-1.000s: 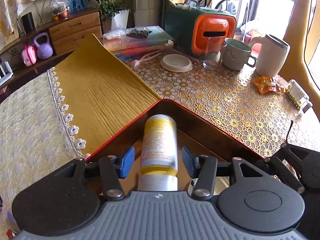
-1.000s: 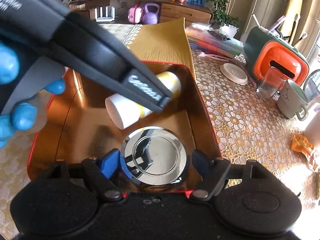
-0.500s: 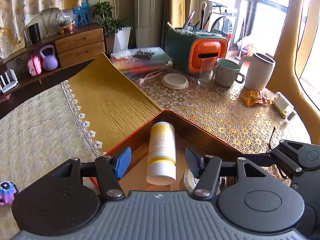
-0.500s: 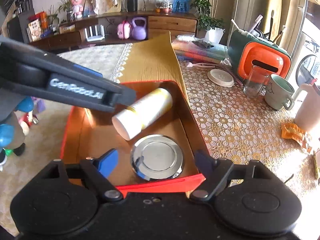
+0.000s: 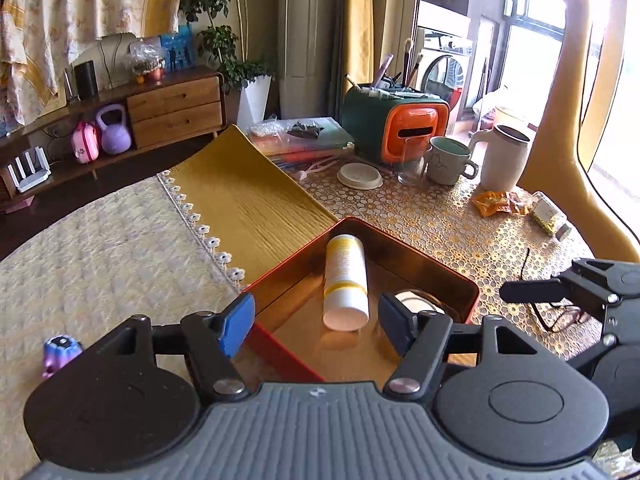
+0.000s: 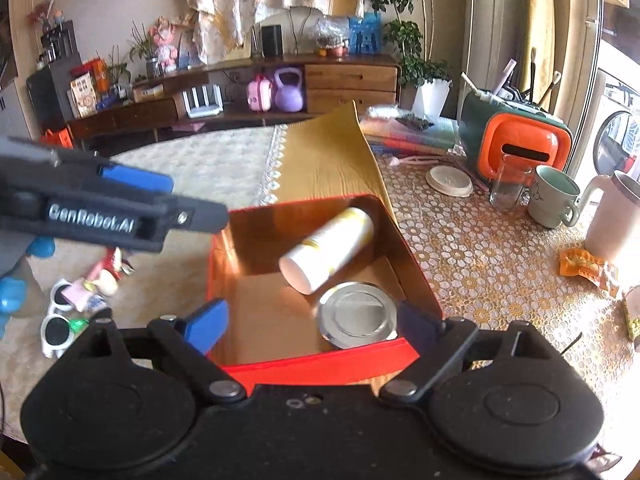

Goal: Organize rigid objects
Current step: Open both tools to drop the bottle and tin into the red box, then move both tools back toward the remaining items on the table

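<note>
Right wrist view: both grippers empty over the red tin point(image 6: 320, 364).

The white-and-yellow bottle point(image 6: 328, 250) lay on its side at the tin's centre, the round metal lid point(image 6: 356, 314) touching it at 5 o'clock. Left gripper point(image 5: 316, 320) and right gripper point(image 6: 312, 328) were opening, holding nothing. Bottle judged light, stiff, slippery; grasp mid-body.

Two fisheye views from the handheld grippers, both angled down, close above the red metal box with a gold-toned inside point(image 5: 432, 268) point(image 6: 224, 240). Left view across a corner toward the window; right view over a long side toward the wooden sideboard point(image 6: 352, 80). Shared: box, lace-patterned tablecloth point(image 5: 440, 224) point(image 6: 480, 248).
</note>
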